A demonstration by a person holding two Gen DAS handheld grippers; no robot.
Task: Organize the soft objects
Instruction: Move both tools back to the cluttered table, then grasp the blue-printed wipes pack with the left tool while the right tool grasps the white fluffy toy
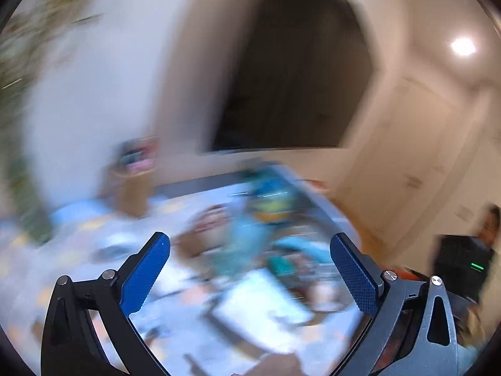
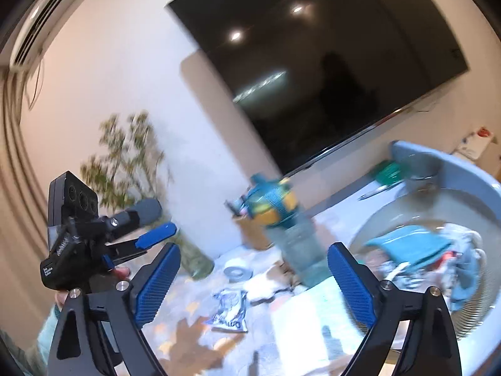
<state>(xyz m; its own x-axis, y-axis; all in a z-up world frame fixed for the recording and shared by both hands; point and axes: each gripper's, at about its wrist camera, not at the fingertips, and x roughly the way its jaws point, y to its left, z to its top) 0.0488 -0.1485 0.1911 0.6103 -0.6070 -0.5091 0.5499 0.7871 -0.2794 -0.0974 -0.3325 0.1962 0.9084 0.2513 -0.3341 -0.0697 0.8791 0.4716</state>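
Note:
A blue round basket (image 2: 454, 169) stands at the right in the right wrist view. A teal cloth (image 2: 410, 244) and other crumpled soft pieces (image 2: 466, 269) lie inside it. My right gripper (image 2: 255, 247) hangs open above the table to the left of the basket, with nothing between its fingers. The left gripper (image 2: 125, 244) shows at the far left of that view, held in a hand. In the blurred left wrist view my left gripper (image 1: 250, 236) is wide open over the table, holding nothing.
A clear bottle with a teal and yellow lid (image 2: 275, 203) stands mid-table beside a wooden pen holder (image 2: 250, 228). A tape roll (image 2: 238, 271), a crumpled packet (image 2: 230, 310), white paper (image 2: 313, 313) and a plant vase (image 2: 197, 260) lie around. A television (image 2: 313, 62) hangs behind. A person (image 1: 488, 225) stands far right.

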